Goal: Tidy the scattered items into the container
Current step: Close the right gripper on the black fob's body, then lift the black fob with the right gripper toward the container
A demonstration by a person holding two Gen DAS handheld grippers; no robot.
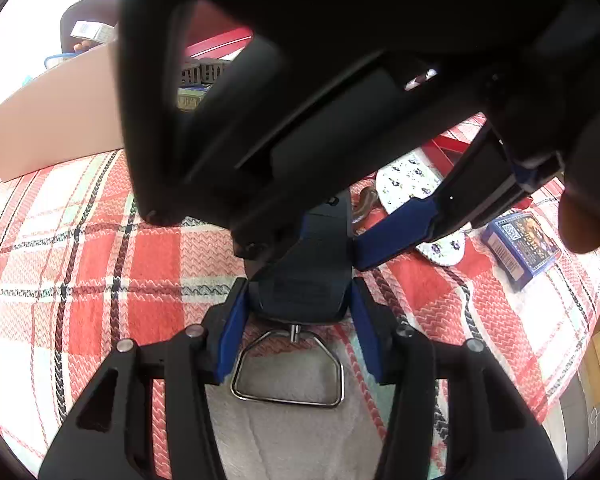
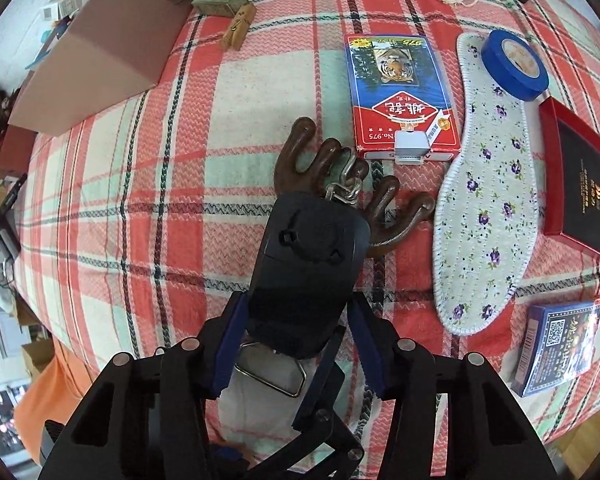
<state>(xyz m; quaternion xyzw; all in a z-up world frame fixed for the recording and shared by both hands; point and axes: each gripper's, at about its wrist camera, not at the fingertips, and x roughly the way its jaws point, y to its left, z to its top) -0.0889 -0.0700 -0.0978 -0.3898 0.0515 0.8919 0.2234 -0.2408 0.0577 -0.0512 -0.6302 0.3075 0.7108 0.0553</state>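
**Two grippers meeting on one black fob above the plaid cloth**

Left gripper (image 1: 299, 288): its blue pads press both flanks of the black fob (image 1: 305, 268), so the tongs are narrow and holding it; a metal ring (image 1: 288, 368) hangs from the fob's near end over pale fuzzy material that is hard to identify.

Right gripper (image 2: 300, 304): its pads flank the same fob, but whether they grip it cannot be told; in the left wrist view its dark body hides most of the upper scene.

The fob is raised over the plaid cloth (image 2: 140, 200), partly covering a brown wooden claw (image 2: 312, 148); on the cloth lie a red card pack (image 2: 400, 96), a floral insole (image 2: 484, 200), blue tape (image 2: 514, 64) and a blue card pack (image 2: 560, 344).

The cardboard box (image 2: 100, 52) stands well apart at far left, its interior unseen.
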